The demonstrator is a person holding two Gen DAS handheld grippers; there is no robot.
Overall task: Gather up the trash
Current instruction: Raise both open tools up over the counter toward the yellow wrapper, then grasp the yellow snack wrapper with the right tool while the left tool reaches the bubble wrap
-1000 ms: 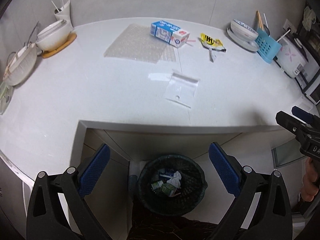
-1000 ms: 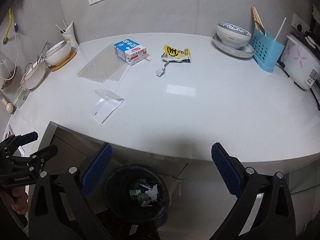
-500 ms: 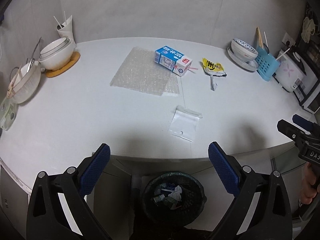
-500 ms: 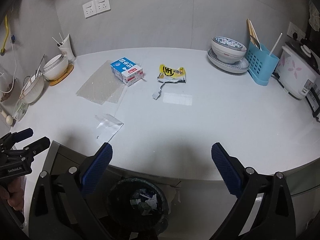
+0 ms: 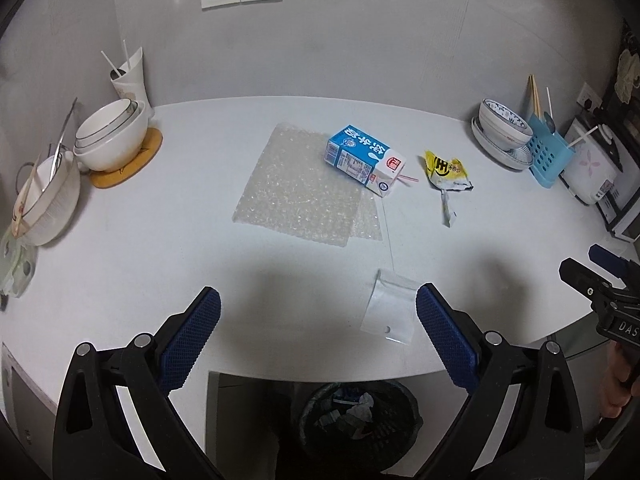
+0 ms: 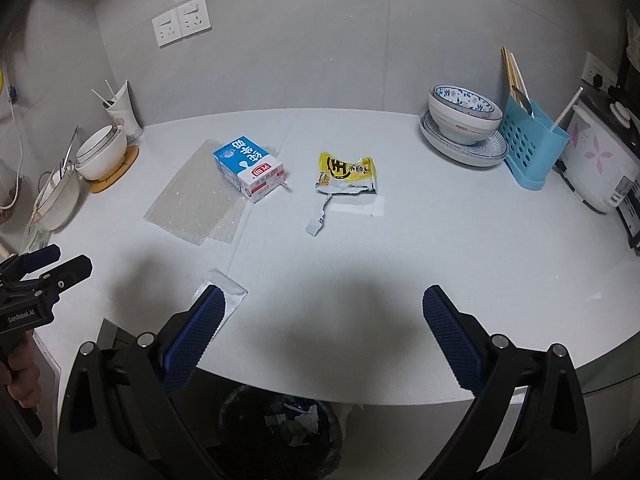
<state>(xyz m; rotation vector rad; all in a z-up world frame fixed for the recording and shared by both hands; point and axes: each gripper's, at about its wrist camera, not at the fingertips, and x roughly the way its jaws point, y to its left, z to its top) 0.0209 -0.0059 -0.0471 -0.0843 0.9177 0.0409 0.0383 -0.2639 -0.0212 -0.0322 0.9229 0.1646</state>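
Still on the white counter [image 5: 160, 248]: four pieces of trash. Blue milk carton [image 5: 365, 159] lying on its side, long axis slanting from far left to near right, spout end with its pink straw [image 5: 408, 178] aimed toward the yellow snack wrapper [image 5: 445, 168]. Carton's far end resting on a sheet of bubble wrap [image 5: 298, 192], spread flat, long axis running away from the counter's near edge. Wrapper just beside the carton's spout, not touching, torn open, a loose strip [image 6: 318, 216] trailing from it toward the near edge. Clear zip bag [image 5: 388, 307] flat close to the near edge, sealed end away from the viewer, hole end nearest the edge.

Left gripper [image 5: 318, 320] spread wide, nothing between the blue pads, hovering over the near edge with the zip bag just inside its right finger. Right gripper [image 6: 326, 324] likewise wide open and empty, its left pad overlapping the zip bag [image 6: 226, 288] in view; contact impossible to judge.

Below the counter edge, a dark mesh bin [image 5: 360, 416] with scraps inside.

Around the sides: stacked white bowls [image 5: 110, 136] on a wooden trivet at left, patterned bowl on a plate [image 6: 464, 120], blue utensil caddy [image 6: 528, 144] and rice cooker [image 6: 600, 160] at right, all well apart from the trash.
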